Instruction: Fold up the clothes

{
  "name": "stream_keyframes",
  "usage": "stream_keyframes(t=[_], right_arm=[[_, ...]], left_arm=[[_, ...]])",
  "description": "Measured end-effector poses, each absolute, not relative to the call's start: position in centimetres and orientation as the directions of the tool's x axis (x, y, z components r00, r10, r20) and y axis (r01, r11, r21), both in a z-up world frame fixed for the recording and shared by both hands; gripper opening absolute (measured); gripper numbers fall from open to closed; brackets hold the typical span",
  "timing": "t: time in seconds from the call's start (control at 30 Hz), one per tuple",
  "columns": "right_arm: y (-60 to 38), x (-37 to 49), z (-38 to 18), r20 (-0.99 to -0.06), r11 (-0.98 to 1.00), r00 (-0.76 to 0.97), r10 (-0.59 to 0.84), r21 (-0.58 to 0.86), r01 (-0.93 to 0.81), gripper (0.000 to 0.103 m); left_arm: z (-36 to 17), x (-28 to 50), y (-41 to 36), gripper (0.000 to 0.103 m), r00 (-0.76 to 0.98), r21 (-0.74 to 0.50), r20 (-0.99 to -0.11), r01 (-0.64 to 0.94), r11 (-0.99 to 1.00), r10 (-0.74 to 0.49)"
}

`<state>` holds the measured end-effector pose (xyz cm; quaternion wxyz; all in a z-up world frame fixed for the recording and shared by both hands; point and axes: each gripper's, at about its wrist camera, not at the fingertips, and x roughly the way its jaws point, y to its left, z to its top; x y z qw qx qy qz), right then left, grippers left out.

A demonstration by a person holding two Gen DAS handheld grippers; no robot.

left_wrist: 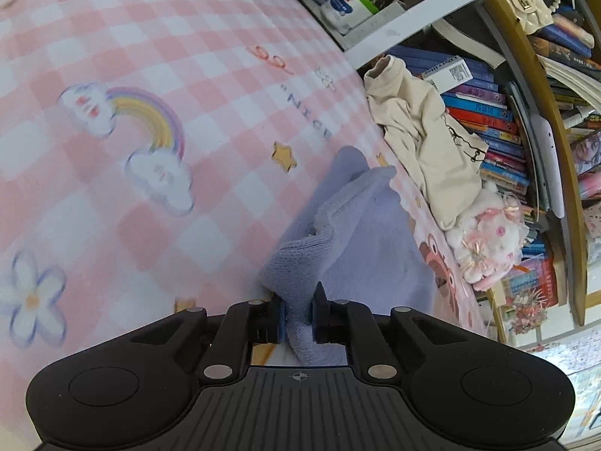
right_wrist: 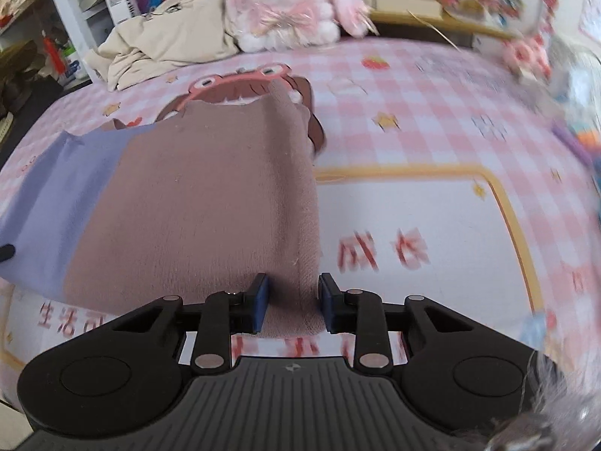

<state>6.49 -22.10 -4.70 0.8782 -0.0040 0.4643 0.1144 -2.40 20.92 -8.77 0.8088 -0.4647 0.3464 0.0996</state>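
A lavender knit cloth (left_wrist: 375, 240) lies bunched on the pink checked bedsheet (left_wrist: 150, 37). My left gripper (left_wrist: 298, 314) is shut on its near corner, and the fabric fills the narrow gap between the blue pads. In the right wrist view a brown cloth (right_wrist: 195, 206) is spread over a lavender layer (right_wrist: 67, 188); I cannot tell if they are one piece. My right gripper (right_wrist: 293, 302) stands at the brown cloth's near right corner. Its folded edge runs between the jaws, which stand apart, and the fabric looks flat, not pinched.
A crumpled cream garment (left_wrist: 424, 139) (right_wrist: 169, 41) and a white and pink plush rabbit (left_wrist: 484, 240) (right_wrist: 285, 3) sit at the bed's far edge. Behind them is a packed bookshelf (left_wrist: 488, 112). The bedsheet (right_wrist: 413, 112) stretches to the right of the brown cloth.
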Motion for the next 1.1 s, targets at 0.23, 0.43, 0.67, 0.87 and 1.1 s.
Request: stream_keyframes(t=[0.23,0.43,0.67,0.87,1.1], right_arm=[[-19.1,8.3,-3.6,-0.796,0.955,0.581,0.168,-0.013,-0.295,0.039],[-18.4,4.9,-1.3,-0.764,0.936,0.611,0.206,-0.028,-0.350,0.061],[-17.8,0.7,-0.9,-0.757,0.937,0.614,0.224,-0.005,-0.349,0.079],[-17.3,-0.5,-1.5,-0.763,0.941,0.613,0.203,-0.022,-0.338,0.080],[-16.4,-0.8,-1.4,-0.762,0.934,0.619,0.189,-0.055,-0.352,0.080]], left_arm=[[-8.4,0.0,22.3,0.017,0.735,-0.653,-0.663,-0.472,0.592,-0.145],[-7.0,-2.4,21.4,0.038,0.739,-0.629,-0.663,-0.463,0.624,-0.120],[-4.5,-6.6,18.2,0.074,0.752,-0.608,-0.649,-0.424,0.671,-0.112],[-3.9,-6.8,16.2,0.088,0.736,-0.507,-0.672,-0.377,0.775,-0.081],[-5.4,-5.9,18.1,0.086,0.750,-0.620,-0.647,-0.415,0.666,-0.135]])
